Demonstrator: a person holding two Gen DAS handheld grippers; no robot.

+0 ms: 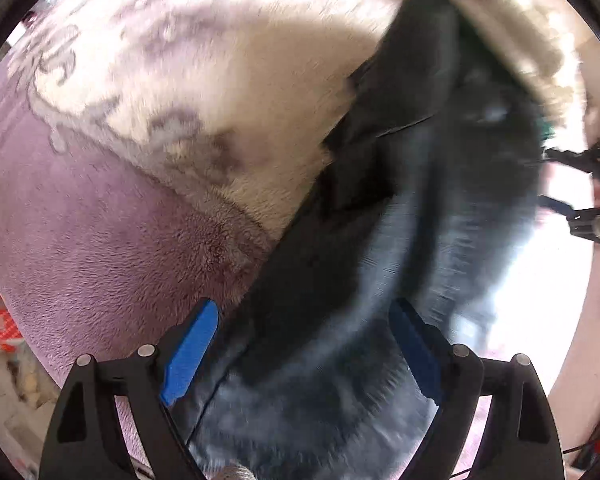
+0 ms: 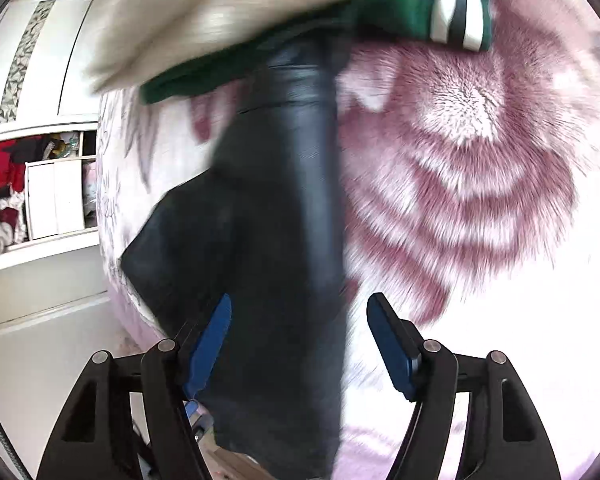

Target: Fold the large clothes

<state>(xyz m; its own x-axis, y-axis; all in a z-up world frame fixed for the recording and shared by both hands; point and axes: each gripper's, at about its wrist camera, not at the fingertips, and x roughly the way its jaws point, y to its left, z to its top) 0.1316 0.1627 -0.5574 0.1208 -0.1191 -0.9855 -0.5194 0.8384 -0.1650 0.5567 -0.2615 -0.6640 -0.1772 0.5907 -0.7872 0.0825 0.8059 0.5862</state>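
A large dark blue-black garment [image 1: 400, 220] lies stretched over a fuzzy bed blanket [image 1: 100, 240]. My left gripper [image 1: 304, 324] is open, its blue fingers on either side of the cloth's near edge, just above it. In the right wrist view the same dark garment [image 2: 268, 240] runs as a long strip from the pile at the top down past the bed's edge. My right gripper [image 2: 300, 316] is open and straddles the strip's right edge. The right gripper also shows at the far right of the left wrist view [image 1: 568, 188].
A pile of other clothes, cream [image 2: 204, 20] and green with white stripes [image 2: 440, 4], lies on the far end of the dark garment. A white wardrobe with shelves of clothes [image 2: 40, 160] stands left of the bed. The pink-and-white patterned blanket [image 2: 480, 168] spreads to the right.
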